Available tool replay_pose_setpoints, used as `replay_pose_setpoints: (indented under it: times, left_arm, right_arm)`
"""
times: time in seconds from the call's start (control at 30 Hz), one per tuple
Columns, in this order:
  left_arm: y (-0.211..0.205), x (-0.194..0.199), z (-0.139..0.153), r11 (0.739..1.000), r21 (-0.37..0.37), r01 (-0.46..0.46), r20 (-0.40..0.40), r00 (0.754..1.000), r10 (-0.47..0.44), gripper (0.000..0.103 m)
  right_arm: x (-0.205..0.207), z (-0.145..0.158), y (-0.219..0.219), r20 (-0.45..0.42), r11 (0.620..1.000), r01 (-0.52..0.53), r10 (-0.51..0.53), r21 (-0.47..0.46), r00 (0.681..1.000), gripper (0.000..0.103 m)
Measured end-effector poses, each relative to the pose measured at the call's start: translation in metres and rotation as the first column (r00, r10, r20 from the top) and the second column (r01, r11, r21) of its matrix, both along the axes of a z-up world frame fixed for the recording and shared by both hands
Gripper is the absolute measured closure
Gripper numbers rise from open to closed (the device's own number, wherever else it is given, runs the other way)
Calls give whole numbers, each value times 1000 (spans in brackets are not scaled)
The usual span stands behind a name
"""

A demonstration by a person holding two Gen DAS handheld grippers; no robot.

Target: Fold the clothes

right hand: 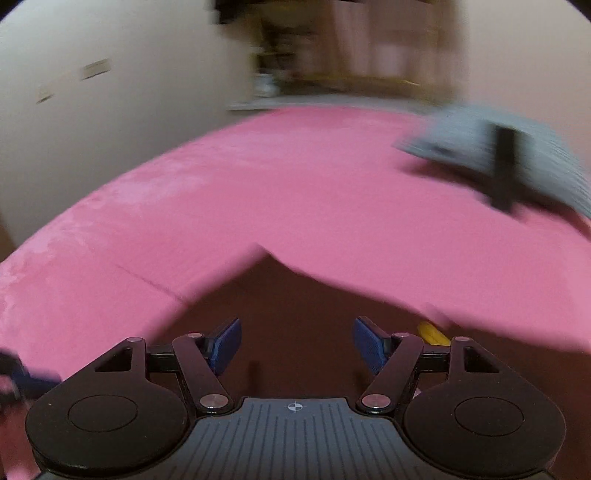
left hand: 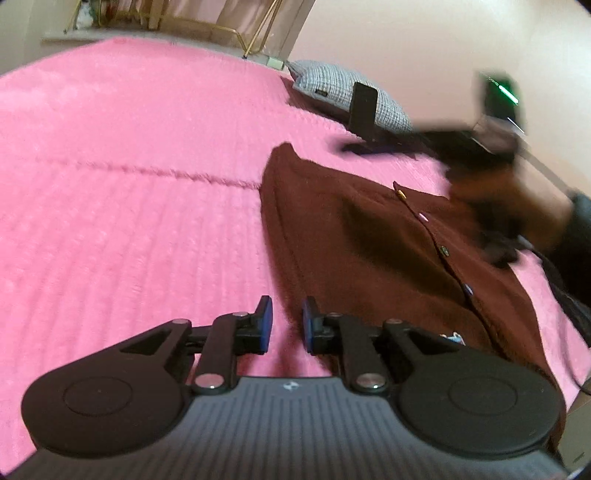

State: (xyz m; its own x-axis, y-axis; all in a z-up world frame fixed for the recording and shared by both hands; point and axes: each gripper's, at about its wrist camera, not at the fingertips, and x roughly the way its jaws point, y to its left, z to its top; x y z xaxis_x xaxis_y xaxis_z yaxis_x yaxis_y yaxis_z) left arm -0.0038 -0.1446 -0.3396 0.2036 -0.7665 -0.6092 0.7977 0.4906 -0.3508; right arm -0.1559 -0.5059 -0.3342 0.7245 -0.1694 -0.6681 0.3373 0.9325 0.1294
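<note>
A maroon buttoned cardigan (left hand: 369, 229) lies flat on the pink bed cover (left hand: 147, 166), its row of small buttons running down the right half. My left gripper (left hand: 287, 325) hovers at the garment's left edge. Its blue pads stand a narrow gap apart, with only pink cover showing between them. In the right wrist view my right gripper (right hand: 297, 347) is open wide over the cardigan (right hand: 295, 302), nothing between its pads. That view is blurred. In the left wrist view a person's hand (left hand: 517, 206) shows as a blur at the garment's far right side.
A grey checked pillow (left hand: 351, 92) lies at the far right of the bed, with a black upright stand (left hand: 364, 109) in front of it. A gold wire rack (left hand: 236, 33) stands beyond the bed. A small yellow item (right hand: 432, 332) shows by my right finger. Walls close in on both sides.
</note>
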Motion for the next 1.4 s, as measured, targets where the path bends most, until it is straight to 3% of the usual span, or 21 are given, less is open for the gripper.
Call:
replay_pose_setpoints:
  times: [0.1, 0.17, 0.3, 0.47, 0.6, 0.73, 0.93, 1.1, 1.2, 1.23, 1.27, 1.3, 1.33, 1.4]
  left_arm:
    - [3, -15, 15, 1000, 7, 15, 33, 999, -15, 91]
    - [-3, -23, 26, 1000, 5, 31, 40, 999, -31, 91]
    - [-26, -57, 35, 993, 30, 111, 69, 991, -113, 91]
    - [-64, -103, 38, 974, 79, 213, 115, 969, -221, 87]
    - [-87, -136, 36, 953, 124, 275, 131, 948, -290, 80]
    - [-82, -163, 34, 935, 168, 314, 136, 932, -337, 76]
    - [-77, -197, 29, 906, 206, 370, 95, 914, -394, 72]
    - [-115, -224, 44, 864, 221, 453, 155, 858, -489, 69]
    - [-152, -235, 56, 838, 209, 504, 198, 817, -541, 67]
    - [-166, -238, 59, 829, 208, 519, 215, 803, -556, 67]
    - [-179, -242, 62, 820, 207, 533, 232, 788, -570, 66]
    - [-191, -243, 64, 815, 204, 542, 241, 779, -579, 66]
    - [-203, -243, 67, 814, 200, 546, 251, 774, -581, 66]
    - [-221, -238, 72, 817, 197, 542, 268, 772, -577, 66]
  right_arm:
    - [-92, -13, -38, -69, 969, 224, -218, 107, 974, 33]
    - [-144, -22, -57, -124, 930, 351, -338, 107, 933, 33]
    - [-230, -21, -68, -96, 861, 489, -479, 143, 872, 33]
    - [-271, -18, -58, 7, 858, 453, -469, 242, 883, 33]
    - [-290, -19, -29, 53, 879, 396, -423, 265, 905, 33]
    - [-316, -23, -2, 79, 893, 362, -395, 266, 915, 33]
    - [-335, -19, -4, 157, 870, 380, -443, 315, 883, 33]
    - [-324, -20, -32, 179, 882, 350, -417, 314, 891, 33]
    - [-315, -35, -56, 169, 859, 357, -439, 366, 882, 33]
    - [-310, -40, -63, 160, 854, 361, -443, 376, 882, 38]
    - [-304, -45, -69, 151, 850, 363, -445, 381, 883, 65]
    - [-298, -50, -75, 141, 847, 366, -446, 386, 884, 86]
    - [-292, -51, -77, 136, 850, 370, -445, 374, 885, 87]
    - [-270, -38, -60, 124, 919, 352, -375, 177, 919, 95]
